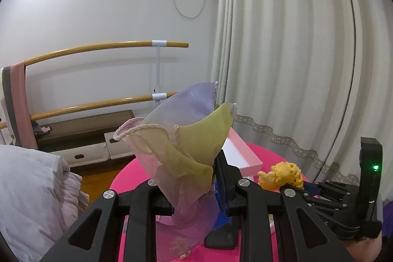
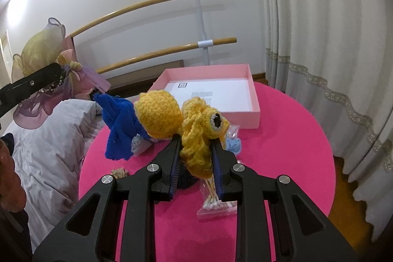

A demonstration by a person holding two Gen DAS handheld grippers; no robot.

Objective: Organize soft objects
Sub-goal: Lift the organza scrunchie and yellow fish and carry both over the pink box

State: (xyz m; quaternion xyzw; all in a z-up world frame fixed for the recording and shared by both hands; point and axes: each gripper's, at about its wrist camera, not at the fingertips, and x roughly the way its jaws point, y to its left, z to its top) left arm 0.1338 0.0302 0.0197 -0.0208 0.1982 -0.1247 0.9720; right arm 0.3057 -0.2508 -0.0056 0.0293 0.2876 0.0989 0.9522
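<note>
My left gripper (image 1: 189,176) is shut on a sheer hair bow (image 1: 181,134) of lilac, yellow and pink gauze, held above the pink round table (image 1: 127,178). From the right wrist view the same bow (image 2: 41,50) shows at far left in the left gripper (image 2: 57,73). My right gripper (image 2: 195,141) is shut on a yellow crochet toy (image 2: 196,136) with one black-and-white eye, lifted over the table (image 2: 282,139). A blue knitted part (image 2: 120,124) hangs at the toy's left. The open pink box (image 2: 255,114) sits behind, holding only a white sheet.
On the table lie a bag of cotton swabs (image 2: 216,205), a light blue bundle (image 2: 233,144) and a beige scrunchie (image 2: 120,172). White bedding (image 2: 49,151) lies left of the table. Wooden wall bars (image 2: 172,48) and curtains (image 2: 331,41) stand behind.
</note>
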